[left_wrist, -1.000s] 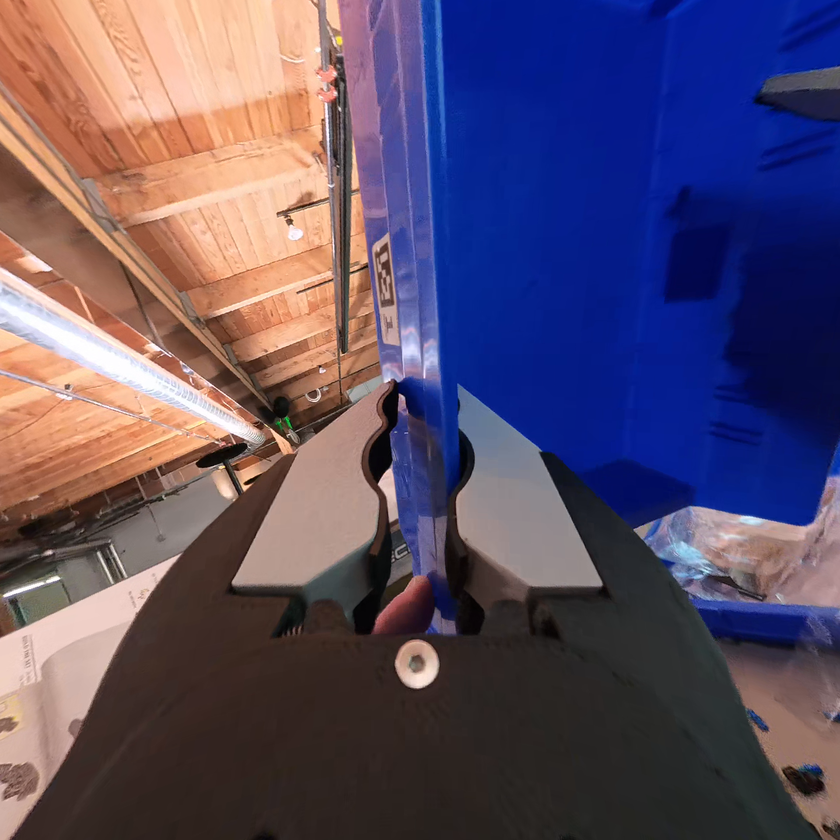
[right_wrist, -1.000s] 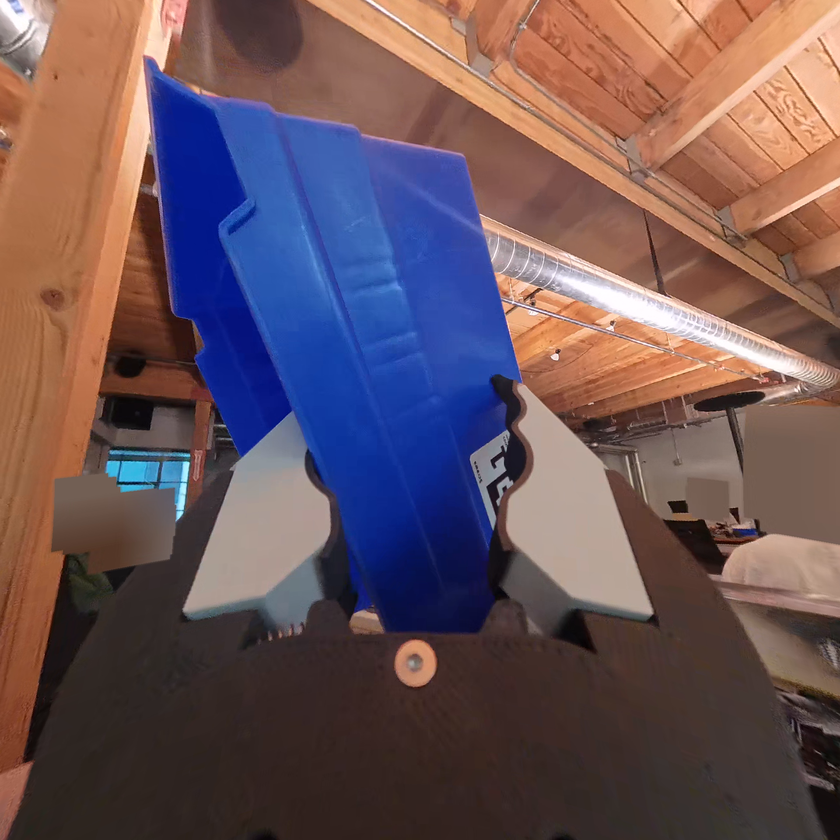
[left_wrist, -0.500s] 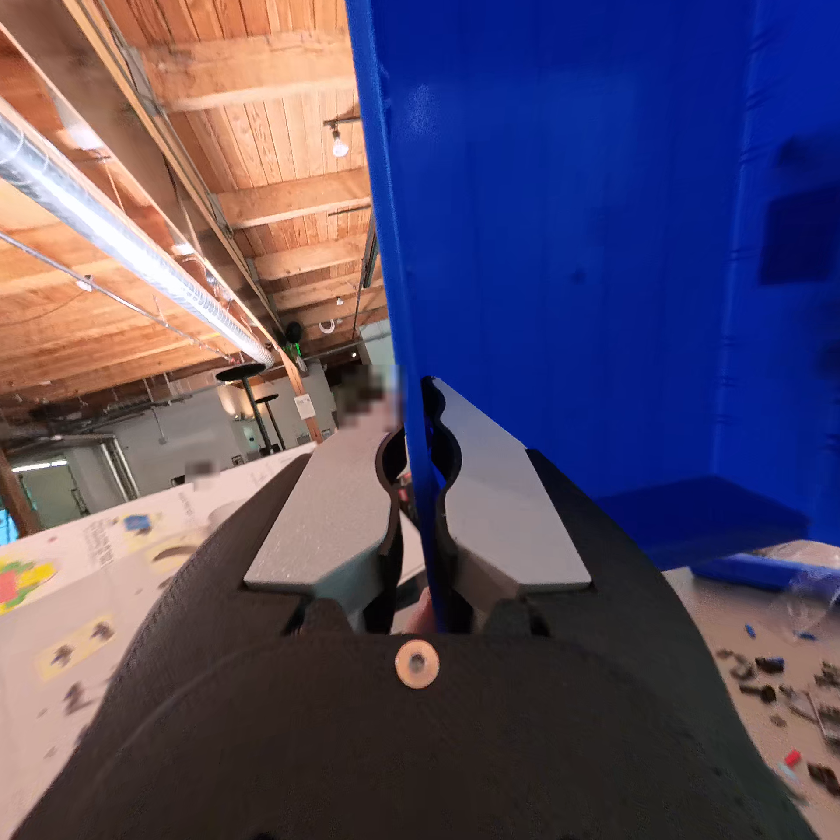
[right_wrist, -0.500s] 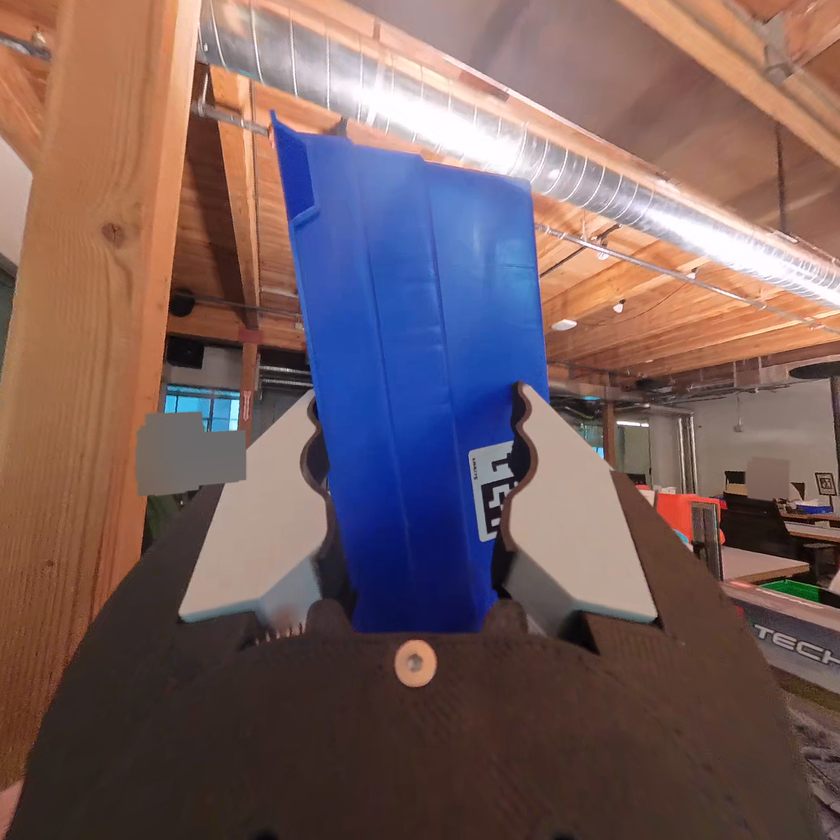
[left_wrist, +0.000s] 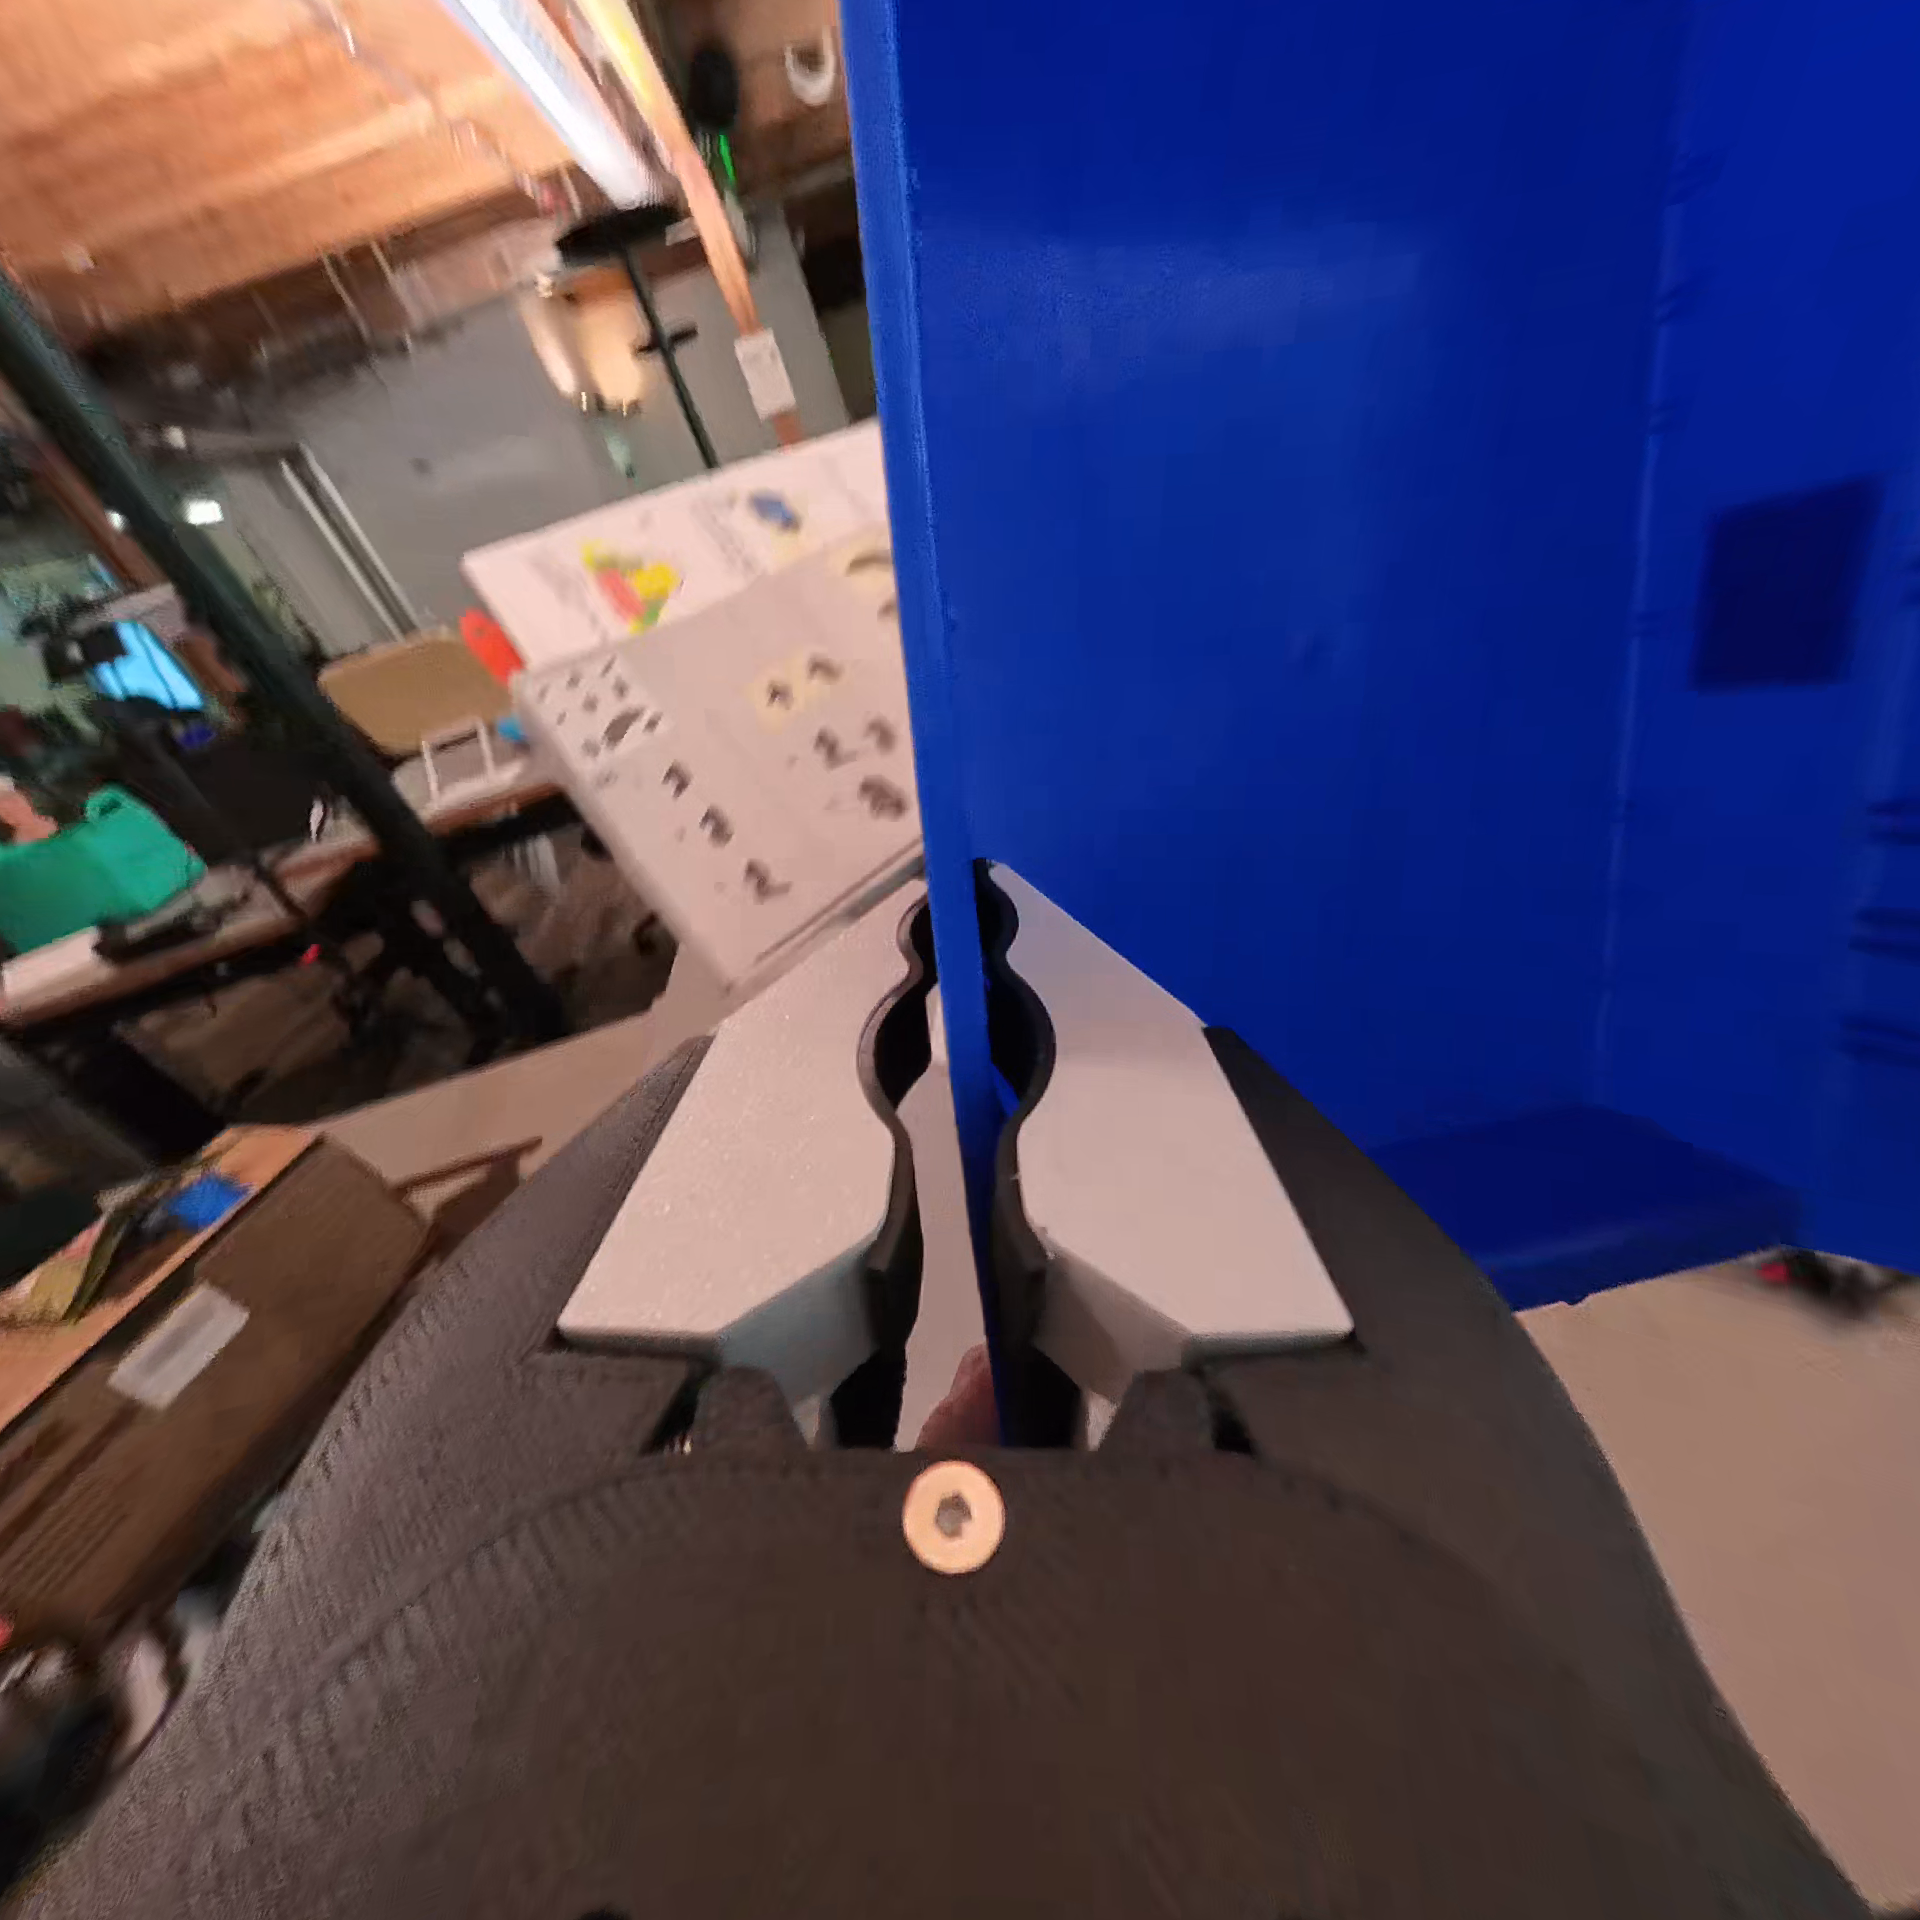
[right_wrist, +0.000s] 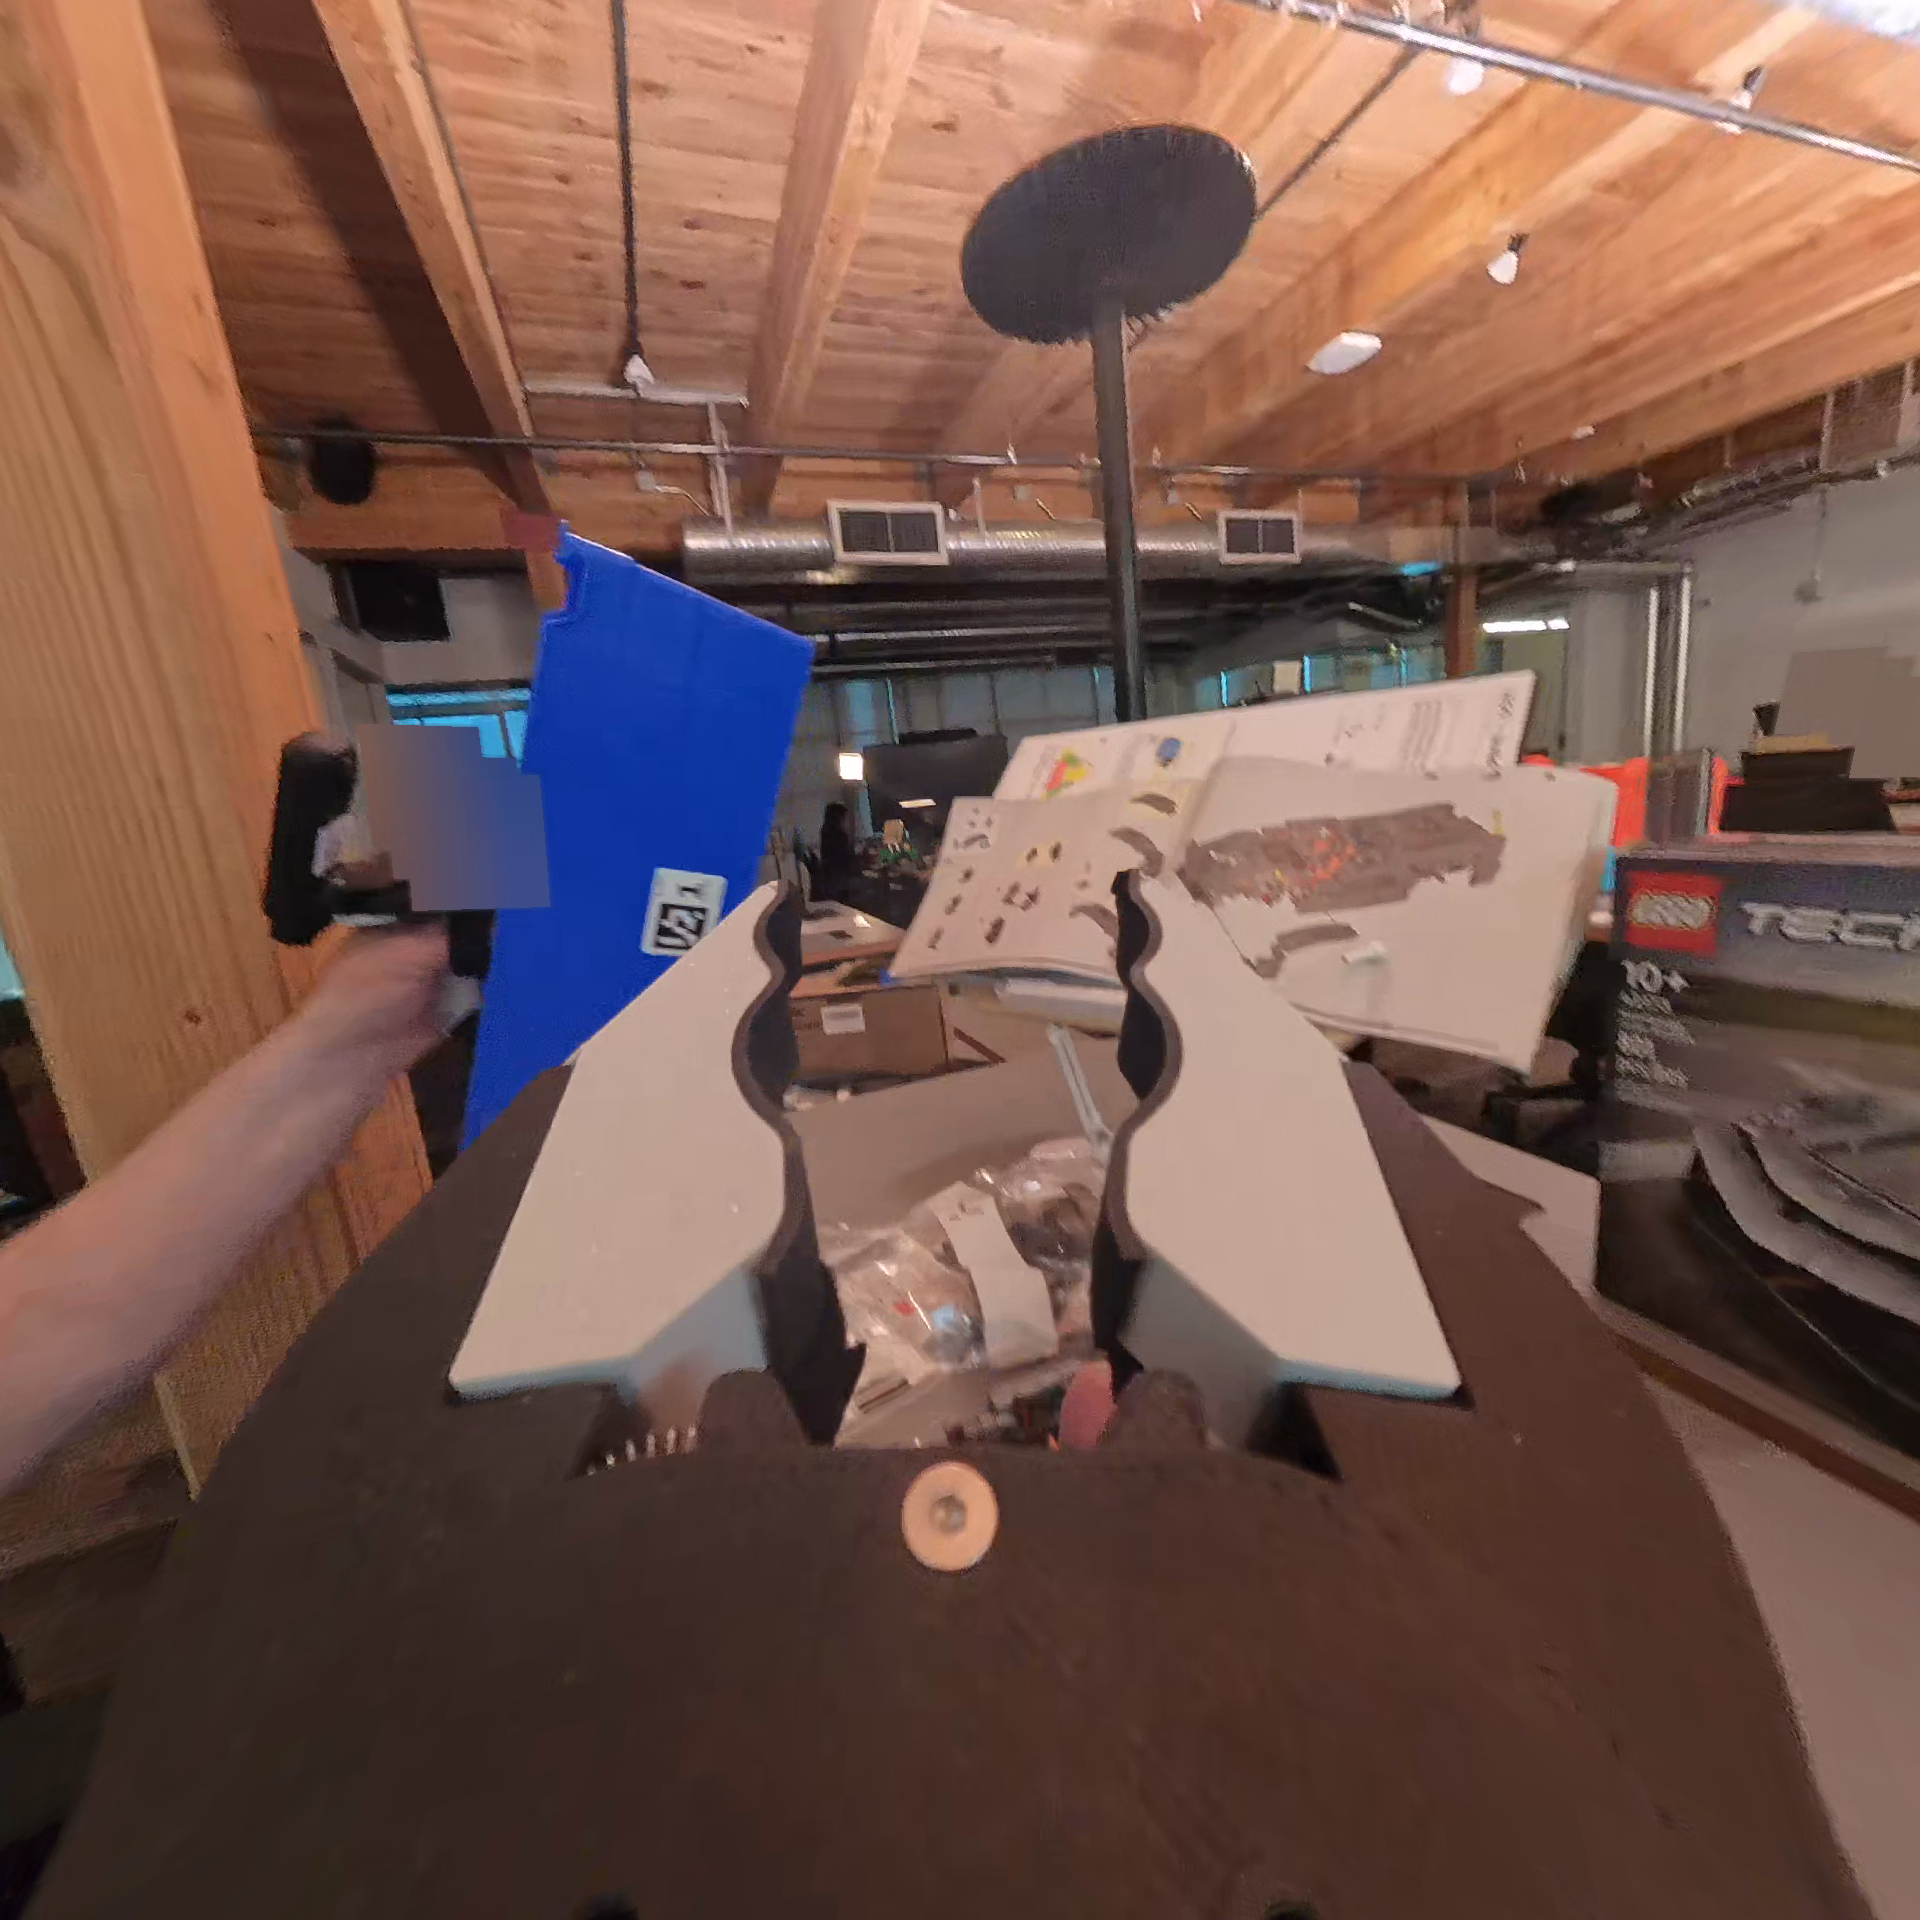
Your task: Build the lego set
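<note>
- The left gripper is clamped on the thin wall of a blue plastic bin, its 2 grey fingers pressed against either side of the edge.
- The bin is held up on end, so its open inside faces the left wrist camera; nothing shows in the part of the inside that can be seen.
- From the right wrist view, the same blue bin stands tilted at the far left, carried by a person's outstretched arm, with a white coded sticker low on its outer side.
- The right gripper is spread wide apart and grips nothing.
- Between and below its fingers, clear plastic bags of lego parts lie in a heap on the pale table.
- A few small loose pieces lie on the table just beyond the bin's lower edge, too blurred to tell apart.
- An open instruction booklet is propped up behind the bags.
- The dark lego set box stands at the right edge of the table; its contents are hidden.
- A brown cardboard box sits to the left of the left gripper.
</note>
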Demonstrator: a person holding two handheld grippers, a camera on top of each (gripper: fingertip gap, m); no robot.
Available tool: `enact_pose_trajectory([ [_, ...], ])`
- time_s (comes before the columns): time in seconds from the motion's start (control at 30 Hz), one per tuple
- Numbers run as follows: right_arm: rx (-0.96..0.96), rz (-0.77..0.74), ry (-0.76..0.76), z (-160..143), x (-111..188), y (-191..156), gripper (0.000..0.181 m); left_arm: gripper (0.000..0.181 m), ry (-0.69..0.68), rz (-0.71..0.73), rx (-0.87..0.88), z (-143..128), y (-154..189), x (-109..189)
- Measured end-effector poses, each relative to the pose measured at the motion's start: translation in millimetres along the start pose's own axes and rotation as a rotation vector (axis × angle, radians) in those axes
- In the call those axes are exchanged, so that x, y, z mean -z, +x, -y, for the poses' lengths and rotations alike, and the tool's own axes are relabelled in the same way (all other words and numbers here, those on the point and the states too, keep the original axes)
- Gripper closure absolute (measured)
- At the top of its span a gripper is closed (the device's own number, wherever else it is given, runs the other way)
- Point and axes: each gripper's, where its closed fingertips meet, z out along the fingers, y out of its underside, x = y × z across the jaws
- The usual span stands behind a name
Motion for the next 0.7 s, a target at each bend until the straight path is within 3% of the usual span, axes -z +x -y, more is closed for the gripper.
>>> enact_pose_trajectory([
  [0.13,0.038,-0.038,-0.145,-41.7,16.0,23.8,0.129,0.179,-0.194,-0.02,0.096,-55.0,-49.0,28.6],
  [0.27,0.07,-0.031,-0.231,-75.2,25.3,34.0,0.133,0.179,-0.367,-0.076,0.195,-113.2,-73.3,43.9],
  [0.53,0.133,-0.07,-0.322,-102.8,36.7,49.9,0.139,0.179,-0.743,-0.151,0.347,-222.4,-100.7,45.9],
  [0.7,0.103,-0.085,-0.342,-109.1,43.7,57.7,0.141,0.179,-0.901,-0.146,0.407,-267.1,-120.0,41.9],
])
